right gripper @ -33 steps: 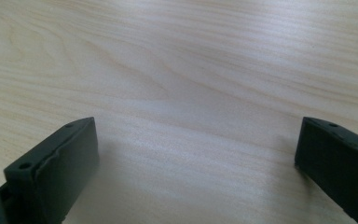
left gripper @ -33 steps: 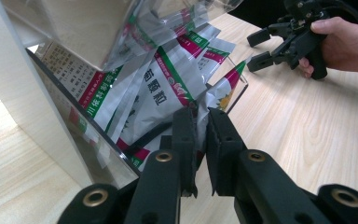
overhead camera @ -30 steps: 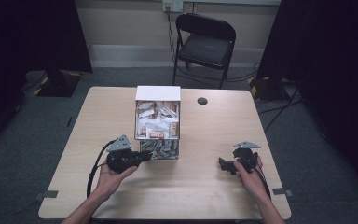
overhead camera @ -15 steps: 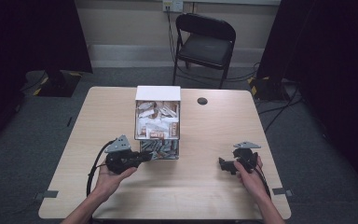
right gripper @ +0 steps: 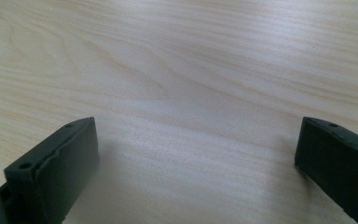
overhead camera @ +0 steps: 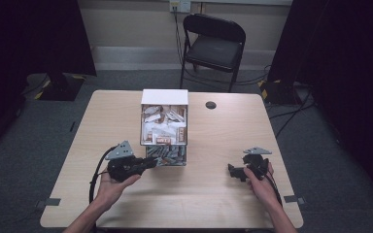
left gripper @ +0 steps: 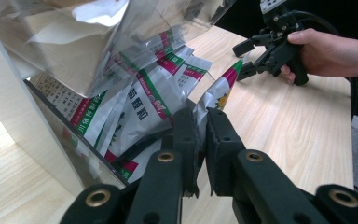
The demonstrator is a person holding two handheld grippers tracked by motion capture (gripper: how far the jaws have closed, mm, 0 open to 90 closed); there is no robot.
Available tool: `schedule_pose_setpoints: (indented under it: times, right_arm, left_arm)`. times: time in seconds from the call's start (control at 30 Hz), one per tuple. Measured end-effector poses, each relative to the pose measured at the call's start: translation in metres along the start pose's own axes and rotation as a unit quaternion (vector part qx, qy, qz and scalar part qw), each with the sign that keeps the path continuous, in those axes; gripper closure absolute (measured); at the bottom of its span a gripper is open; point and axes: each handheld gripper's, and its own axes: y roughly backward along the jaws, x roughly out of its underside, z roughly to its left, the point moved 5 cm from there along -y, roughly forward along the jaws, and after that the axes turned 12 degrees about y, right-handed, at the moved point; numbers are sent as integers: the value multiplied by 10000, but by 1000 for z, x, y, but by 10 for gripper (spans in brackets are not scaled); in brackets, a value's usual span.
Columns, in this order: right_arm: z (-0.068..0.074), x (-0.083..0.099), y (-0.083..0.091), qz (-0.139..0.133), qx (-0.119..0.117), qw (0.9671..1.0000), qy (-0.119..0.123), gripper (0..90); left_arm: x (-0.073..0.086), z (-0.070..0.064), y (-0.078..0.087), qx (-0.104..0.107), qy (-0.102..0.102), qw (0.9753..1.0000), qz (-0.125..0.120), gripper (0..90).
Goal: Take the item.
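Note:
A clear box (overhead camera: 164,127) with a white lid stands mid-table, holding several white, green and red sachets (left gripper: 144,100). My left gripper (overhead camera: 150,162) is at the box's open front, shut on the edge of one sachet (left gripper: 216,95) that sticks out of the pile. In the left gripper view the jaws pinch that sachet (left gripper: 199,140). My right gripper (overhead camera: 232,171) rests low over bare wood on the right side, jaws wide open (right gripper: 196,163) with nothing between them. It also appears far off in the left gripper view (left gripper: 256,56), held by a hand.
The wooden table (overhead camera: 223,131) has a black round cap (overhead camera: 211,105) behind the box. A black folding chair (overhead camera: 213,46) stands past the far edge. Cables trail from the left gripper (overhead camera: 97,174) toward the near edge.

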Motion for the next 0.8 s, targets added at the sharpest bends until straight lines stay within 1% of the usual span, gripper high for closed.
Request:
schedule_pose_setpoints:
  times: [0.1,0.2,0.23,0.3,0.37,0.57,0.73,0.8]
  right_arm:
    - [0,0,0,-1,-1,10000,-3,0]
    - [0,0,0,0,-1,10000,0,0]
    - [0,0,0,0,0,10000,0,0]
    - [0,0,0,0,0,10000,0,0]
    - [0,0,0,0,0,10000,-2,0]
    - [0,0,0,0,0,10000,1,0]
    - [0,0,0,0,0,10000,1,0]
    - [0,0,0,0,-3,10000,0,0]
  left_arm:
    - [-1,-1,3,43,37,10000,-57,840]
    - [-3,-2,7,34,7,9999,-105,842]
    - [-4,-2,8,51,56,9999,-128,842]
    - [-4,-2,10,38,64,9999,-146,844]
    - [-5,-1,11,94,103,9998,-159,845]
    - [-6,-3,15,161,109,9997,-156,845]
    - [-8,-8,19,257,154,9994,-168,846]
    - [-9,-9,22,292,127,9994,-161,846]
